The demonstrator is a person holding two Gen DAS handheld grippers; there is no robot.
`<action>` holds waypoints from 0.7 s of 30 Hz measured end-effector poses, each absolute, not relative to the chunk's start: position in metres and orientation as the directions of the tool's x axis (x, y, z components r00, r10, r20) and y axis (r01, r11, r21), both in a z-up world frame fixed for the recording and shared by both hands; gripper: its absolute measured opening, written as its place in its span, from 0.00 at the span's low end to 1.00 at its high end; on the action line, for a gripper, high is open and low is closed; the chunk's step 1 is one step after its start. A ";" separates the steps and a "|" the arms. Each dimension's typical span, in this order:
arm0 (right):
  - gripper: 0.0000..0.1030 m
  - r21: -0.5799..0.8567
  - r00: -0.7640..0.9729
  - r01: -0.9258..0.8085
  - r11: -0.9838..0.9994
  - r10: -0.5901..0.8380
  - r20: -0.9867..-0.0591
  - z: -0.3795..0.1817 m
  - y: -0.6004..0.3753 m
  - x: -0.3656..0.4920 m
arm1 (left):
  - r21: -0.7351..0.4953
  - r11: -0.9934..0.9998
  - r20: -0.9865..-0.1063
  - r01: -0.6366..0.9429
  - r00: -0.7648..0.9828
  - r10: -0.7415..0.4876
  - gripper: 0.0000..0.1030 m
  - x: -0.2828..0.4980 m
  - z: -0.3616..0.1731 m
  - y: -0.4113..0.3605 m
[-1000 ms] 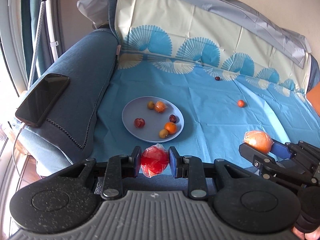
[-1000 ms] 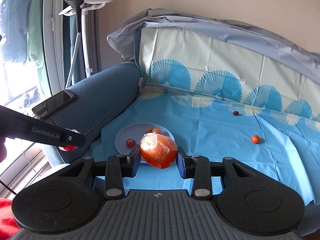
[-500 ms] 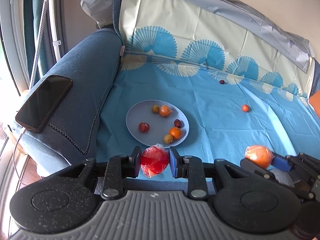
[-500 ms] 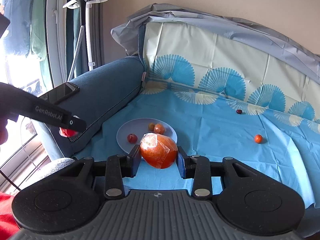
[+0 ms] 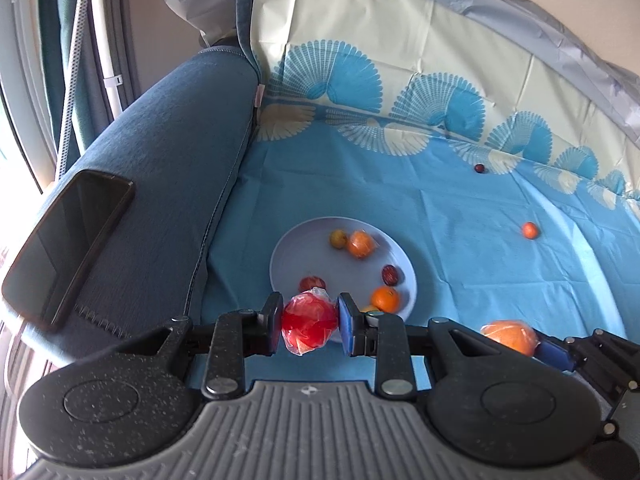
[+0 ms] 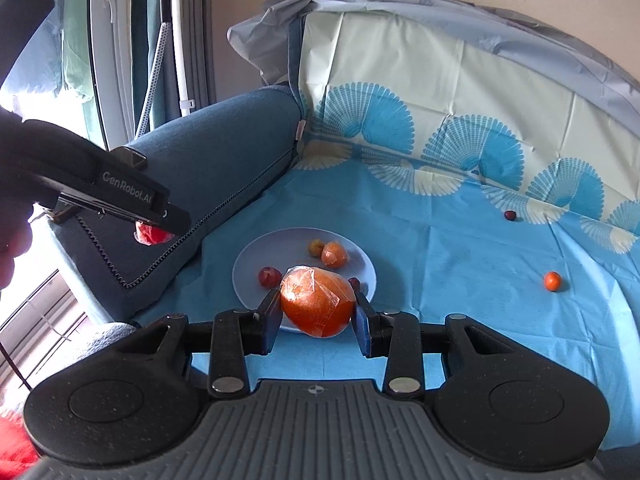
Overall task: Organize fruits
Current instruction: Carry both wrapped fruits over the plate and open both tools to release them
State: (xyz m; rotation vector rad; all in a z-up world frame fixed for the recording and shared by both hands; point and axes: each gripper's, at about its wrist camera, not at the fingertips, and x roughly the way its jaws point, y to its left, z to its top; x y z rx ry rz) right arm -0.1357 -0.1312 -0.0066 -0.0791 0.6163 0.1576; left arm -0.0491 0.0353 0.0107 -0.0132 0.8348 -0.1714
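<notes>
My left gripper is shut on a plastic-wrapped red fruit, held above the near rim of a pale plate. My right gripper is shut on a plastic-wrapped orange fruit, also over the plate's near edge; it shows in the left wrist view at lower right. The plate holds several small fruits, among them a wrapped orange and a red plum. A small orange and a dark plum lie loose on the blue cloth.
The blue patterned cloth covers a sofa seat and back. The blue armrest rises at left with a black phone on it. A window and a white stand are further left.
Both grippers have moved forward toward the plate with their fruits; the plate now sits closer and larger in both views. Both stay shut.
</notes>
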 end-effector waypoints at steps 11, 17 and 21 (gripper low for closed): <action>0.38 -0.042 0.764 -0.155 0.987 0.093 -0.638 -0.056 -0.133 -0.035 | -0.047 0.984 -0.778 0.171 0.611 -0.144 0.31 0.052 -0.043 0.009; 0.38 -0.051 0.735 -0.177 0.983 0.098 -0.671 -0.085 -0.132 0.008 | -0.024 0.981 -0.798 0.194 0.588 -0.136 0.31 0.094 -0.078 -0.005; 0.39 -0.032 0.701 -0.186 0.982 0.110 -0.704 -0.101 -0.134 0.026 | 0.014 0.975 -0.786 0.221 0.605 -0.126 0.42 0.107 -0.093 -0.009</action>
